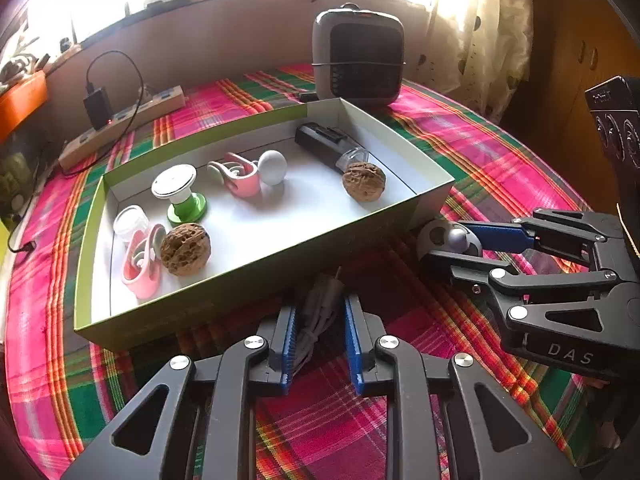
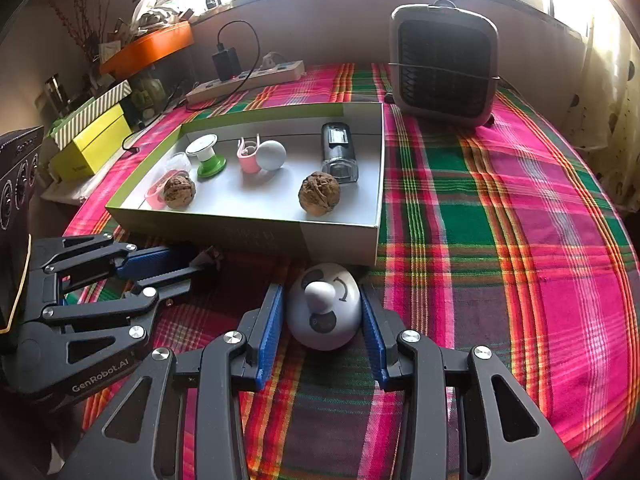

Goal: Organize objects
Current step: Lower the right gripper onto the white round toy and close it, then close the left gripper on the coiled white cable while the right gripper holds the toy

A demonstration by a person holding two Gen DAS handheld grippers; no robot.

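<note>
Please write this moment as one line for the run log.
left gripper: open around bundled cable | right gripper: open around panda toy | both outside box

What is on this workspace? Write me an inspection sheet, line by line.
Surface: plaid tablecloth covers the table.
Job's things: open box holds two walnuts, pink clips, green-based stand, grey ball, black device; panda toy and bundled cable lie outside.
Clutter: fan heater, yellow box.
Grippers: left gripper around the cable, pads apart; right gripper flanks the toy, contact unclear.
Cables: power strip with black charger plugged in.
Surroundings: bright window, curtain at right.
</note>
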